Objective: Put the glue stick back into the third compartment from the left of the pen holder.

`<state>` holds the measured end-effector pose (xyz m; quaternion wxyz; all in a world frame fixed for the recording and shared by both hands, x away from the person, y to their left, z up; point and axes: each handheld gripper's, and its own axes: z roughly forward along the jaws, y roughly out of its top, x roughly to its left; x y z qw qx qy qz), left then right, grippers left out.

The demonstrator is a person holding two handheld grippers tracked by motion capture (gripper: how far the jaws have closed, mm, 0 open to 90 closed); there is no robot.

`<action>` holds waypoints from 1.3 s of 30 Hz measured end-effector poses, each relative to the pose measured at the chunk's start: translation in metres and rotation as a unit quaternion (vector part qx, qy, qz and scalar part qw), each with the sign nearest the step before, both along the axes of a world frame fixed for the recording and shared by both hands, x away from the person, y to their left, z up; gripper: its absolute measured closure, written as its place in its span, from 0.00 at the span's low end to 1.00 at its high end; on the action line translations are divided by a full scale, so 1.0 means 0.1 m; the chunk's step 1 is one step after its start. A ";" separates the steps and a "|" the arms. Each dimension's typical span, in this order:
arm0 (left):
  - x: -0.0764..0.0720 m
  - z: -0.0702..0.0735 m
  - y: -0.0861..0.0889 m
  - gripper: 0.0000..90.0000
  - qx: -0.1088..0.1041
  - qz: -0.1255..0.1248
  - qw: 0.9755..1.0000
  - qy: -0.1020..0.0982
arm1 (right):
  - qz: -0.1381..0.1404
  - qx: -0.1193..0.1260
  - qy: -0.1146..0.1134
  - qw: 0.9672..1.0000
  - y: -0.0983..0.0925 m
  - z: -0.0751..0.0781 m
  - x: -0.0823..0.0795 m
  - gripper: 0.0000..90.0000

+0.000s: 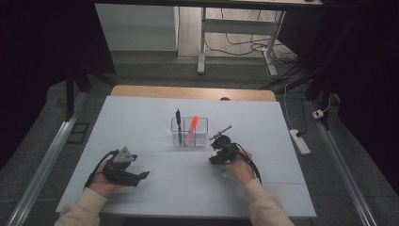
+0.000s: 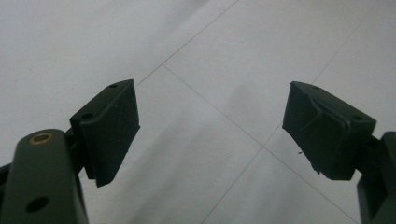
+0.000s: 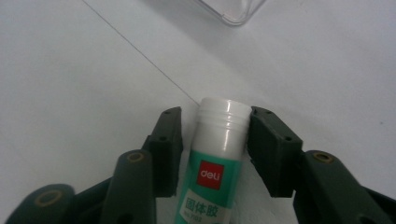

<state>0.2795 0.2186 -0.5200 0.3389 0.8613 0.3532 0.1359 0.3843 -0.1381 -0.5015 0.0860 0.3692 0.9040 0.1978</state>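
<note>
Right hand-held gripper point(image 3: 212, 140): jaws closed around a glue stick point(image 3: 217, 158), both pads against its white cap and upper body; grasping it. The stick lies low on the white tabletop point(image 3: 70, 70), cap pointing towards the corner of a clear organiser point(image 3: 233, 11). In the high view this hand-held gripper point(image 1: 220, 149) sits just in front of the organiser point(image 1: 189, 132), which holds a dark pen point(image 1: 178, 117) and an orange marker point(image 1: 192, 127). Left hand-held gripper point(image 2: 210, 126): released, jaws wide apart over bare tabletop, nothing between them.

Wide-apart tongs point(image 2: 212, 130) over white tabletop point(image 2: 201, 56)
</note>
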 end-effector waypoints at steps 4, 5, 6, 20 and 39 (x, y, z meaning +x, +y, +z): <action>0.00 0.00 0.00 0.20 0.000 0.000 1.000 0.000 | -0.012 -0.004 0.000 1.000 0.01 0.00 0.00 0.67; 0.00 0.00 0.00 0.20 -0.001 0.000 1.000 0.000 | -0.013 -0.005 0.001 1.000 0.01 0.00 0.00 0.68; 0.00 0.00 0.00 0.20 0.000 0.000 1.000 0.000 | -0.016 -0.005 0.001 1.000 0.02 0.00 -0.01 0.68; 0.00 0.00 0.00 0.20 -0.001 -0.001 1.000 0.000 | -0.019 0.008 0.003 1.000 0.01 0.02 -0.02 0.72; 0.00 0.00 0.00 0.20 -0.002 0.000 1.000 -0.001 | 0.001 0.079 -0.025 0.997 -0.17 0.33 -0.07 0.72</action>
